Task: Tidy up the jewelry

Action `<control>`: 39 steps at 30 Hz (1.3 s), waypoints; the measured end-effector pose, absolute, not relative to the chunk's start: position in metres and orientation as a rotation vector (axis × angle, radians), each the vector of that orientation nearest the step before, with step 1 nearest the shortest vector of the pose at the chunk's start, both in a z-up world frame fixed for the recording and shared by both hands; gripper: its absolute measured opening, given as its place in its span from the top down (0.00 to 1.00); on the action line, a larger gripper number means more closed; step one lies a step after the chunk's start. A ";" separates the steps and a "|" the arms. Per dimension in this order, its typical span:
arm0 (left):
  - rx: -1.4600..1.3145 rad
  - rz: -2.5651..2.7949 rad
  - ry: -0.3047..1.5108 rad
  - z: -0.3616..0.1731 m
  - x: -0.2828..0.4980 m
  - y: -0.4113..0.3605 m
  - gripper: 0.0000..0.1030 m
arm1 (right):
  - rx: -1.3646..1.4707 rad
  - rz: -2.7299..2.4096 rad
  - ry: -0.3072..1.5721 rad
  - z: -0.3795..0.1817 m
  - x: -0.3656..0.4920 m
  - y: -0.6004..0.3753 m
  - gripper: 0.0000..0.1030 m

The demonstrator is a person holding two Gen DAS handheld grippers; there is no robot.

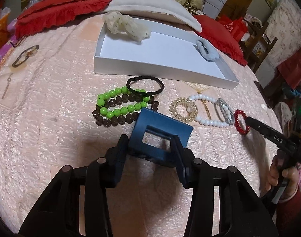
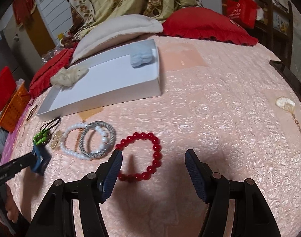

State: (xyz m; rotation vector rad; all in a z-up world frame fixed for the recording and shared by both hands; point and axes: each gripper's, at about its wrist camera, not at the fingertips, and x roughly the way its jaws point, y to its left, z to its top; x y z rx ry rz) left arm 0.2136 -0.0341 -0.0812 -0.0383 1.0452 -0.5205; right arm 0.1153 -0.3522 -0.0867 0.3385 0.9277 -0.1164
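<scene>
My left gripper (image 1: 149,138) is shut on a blue rectangular hair claw (image 1: 162,126), held just above the pink bedspread. Beyond it lie a green bead bracelet (image 1: 118,102), a brown bead bracelet (image 1: 115,121) and a black hair tie (image 1: 145,86). To the right lie a gold spiral tie (image 1: 183,109), a white bead bracelet (image 1: 205,121) and a grey band (image 1: 225,108). My right gripper (image 2: 153,156) stands open low over a red bead bracelet (image 2: 156,148), its left finger at the bracelet's left side. The white box (image 1: 162,67) holds a cream scrunchie (image 1: 128,26) and a blue scrunchie (image 1: 206,49).
Red pillows (image 1: 57,13) and a cream pillow (image 1: 150,4) lie behind the box. A brown hair tie (image 1: 25,56) and an earring (image 1: 7,85) rest far left. A shell pendant (image 2: 285,103) and a dark flat object (image 2: 288,77) sit far right; an orange basket (image 2: 14,108) stands left.
</scene>
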 end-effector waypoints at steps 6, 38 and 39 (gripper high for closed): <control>-0.058 -0.498 1.025 -0.084 0.214 -0.032 0.68 | 0.279 -0.140 0.925 -0.090 0.120 -0.344 0.47; -0.202 -0.579 0.921 -0.020 0.200 -0.004 0.97 | 0.148 -0.060 0.778 -0.013 0.105 -0.304 0.91; -0.210 -0.576 0.921 -0.022 0.201 -0.001 0.96 | 0.148 -0.055 0.776 -0.012 0.106 -0.303 0.91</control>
